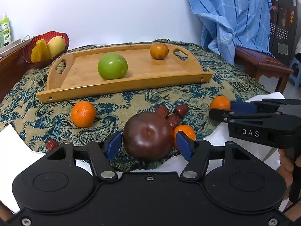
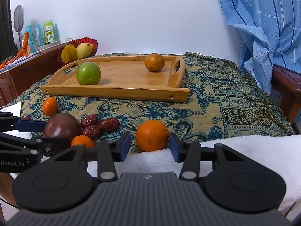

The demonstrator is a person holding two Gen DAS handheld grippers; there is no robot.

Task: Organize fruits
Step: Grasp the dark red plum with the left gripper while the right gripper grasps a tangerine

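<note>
Both jaws open, each framing a fruit on the patterned cloth.

My left gripper [image 1: 148, 145] brackets the dark purple fruit [image 1: 148, 136], pads not clearly touching. My right gripper [image 2: 150, 146] flanks an orange [image 2: 152, 135], gaps both sides. Green apple [image 1: 112, 66] and brownish orange [image 1: 159, 51] sit in the wooden tray [image 1: 120, 89].

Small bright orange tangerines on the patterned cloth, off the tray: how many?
3. One left of the dark purple fruit, one partly hidden just right of it, one between the right gripper's fingers.

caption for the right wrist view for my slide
Right gripper open around an orange on the patterned cloth, wooden tray beyond.
</note>
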